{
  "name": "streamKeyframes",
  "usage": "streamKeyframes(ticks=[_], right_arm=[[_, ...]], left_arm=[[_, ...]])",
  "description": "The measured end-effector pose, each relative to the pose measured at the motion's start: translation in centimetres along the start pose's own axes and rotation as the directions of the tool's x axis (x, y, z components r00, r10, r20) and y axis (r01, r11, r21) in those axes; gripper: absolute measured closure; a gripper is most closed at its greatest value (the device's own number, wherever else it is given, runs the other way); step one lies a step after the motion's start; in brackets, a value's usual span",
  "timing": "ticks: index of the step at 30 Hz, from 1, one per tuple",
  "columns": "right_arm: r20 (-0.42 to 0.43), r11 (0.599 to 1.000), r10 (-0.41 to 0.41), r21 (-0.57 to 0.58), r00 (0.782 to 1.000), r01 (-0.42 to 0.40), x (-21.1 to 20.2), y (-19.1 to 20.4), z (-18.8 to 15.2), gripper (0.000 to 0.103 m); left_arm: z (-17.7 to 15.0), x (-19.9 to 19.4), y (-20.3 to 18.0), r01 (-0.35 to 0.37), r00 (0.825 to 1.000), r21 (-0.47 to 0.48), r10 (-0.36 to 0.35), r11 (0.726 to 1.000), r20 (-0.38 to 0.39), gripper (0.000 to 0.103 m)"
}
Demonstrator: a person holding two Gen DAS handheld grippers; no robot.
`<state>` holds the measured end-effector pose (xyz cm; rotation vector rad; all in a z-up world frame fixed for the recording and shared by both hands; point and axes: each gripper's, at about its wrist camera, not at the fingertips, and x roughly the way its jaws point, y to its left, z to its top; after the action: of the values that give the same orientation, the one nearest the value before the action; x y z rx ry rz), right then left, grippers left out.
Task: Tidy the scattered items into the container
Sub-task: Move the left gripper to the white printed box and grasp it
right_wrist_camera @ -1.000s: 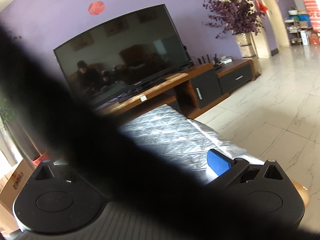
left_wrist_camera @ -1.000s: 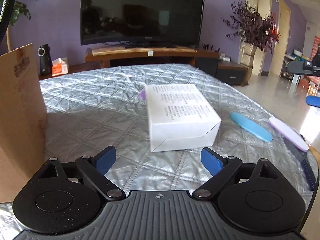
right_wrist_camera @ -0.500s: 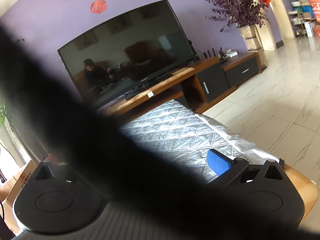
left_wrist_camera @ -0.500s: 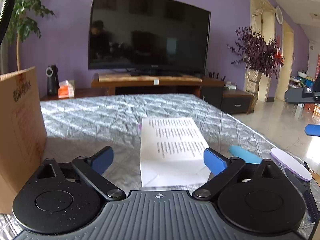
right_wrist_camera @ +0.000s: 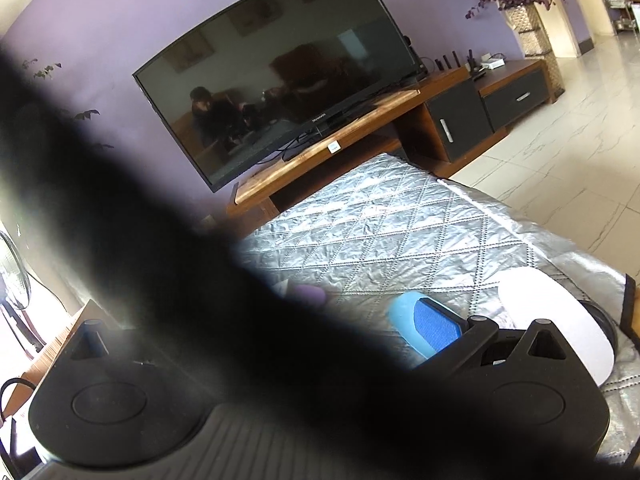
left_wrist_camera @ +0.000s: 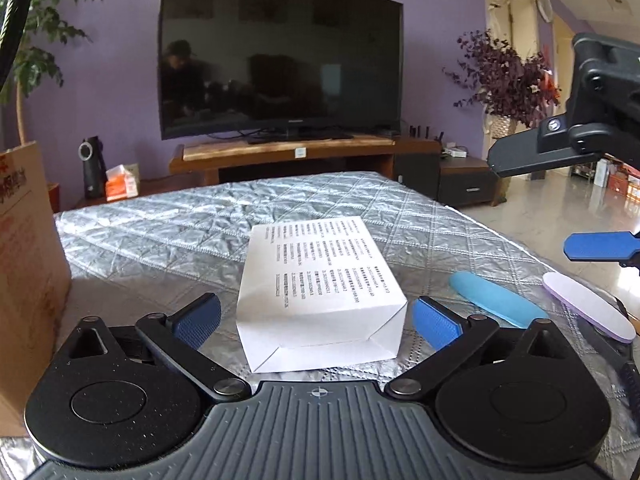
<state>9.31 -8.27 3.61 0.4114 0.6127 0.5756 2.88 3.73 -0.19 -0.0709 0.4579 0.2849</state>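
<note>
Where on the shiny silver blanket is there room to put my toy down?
Bare room: the far silver cover between the white box and the TV stand, and the strip between the white box and the cardboard box. Crowded: the right edge, where the blue piece and lilac piece lie side by side.

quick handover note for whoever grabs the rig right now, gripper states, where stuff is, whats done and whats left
Left gripper: open, pads either side of the white box, not touching it.
Right gripper: one blue pad shows above the table's right edge; open or shut unclear.
On the silver cover: white box, blue oval piece, lilac oval piece.
Cardboard box stands at left.
Done: nothing visibly stowed.
Left: all three.
</note>
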Motion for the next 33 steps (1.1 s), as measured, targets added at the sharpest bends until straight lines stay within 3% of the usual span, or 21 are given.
streamKeyframes(ticks=[8,24,29,33], right_arm=[[-0.003,1.000,-0.002,-0.006,1.000,0.002,0.1,0.5,-0.4,0.001],[-0.005,1.000,-0.001,-0.013,1.000,0.001,0.7,1.0,-0.5,0.001],[-0.007,1.000,-0.003,-0.016,1.000,0.002,0.8,1.2,-0.5,0.001],[-0.002,1.000,-0.009,-0.014,1.000,0.008,0.7,0.9,-0.5,0.001]], left_arm=[[0.3,1.0,-0.3,0.003,1.000,-0.031,-0.004,1.000,-0.017,0.000],[0.8,3.8,0.9,0.013,0.989,-0.130,-0.031,0.991,-0.142,0.000],[1.0,4.4,1.1,0.022,0.985,-0.137,-0.044,0.990,-0.164,0.001],[0.9,3.8,1.1,-0.013,0.989,-0.099,-0.002,0.995,-0.149,0.004]])
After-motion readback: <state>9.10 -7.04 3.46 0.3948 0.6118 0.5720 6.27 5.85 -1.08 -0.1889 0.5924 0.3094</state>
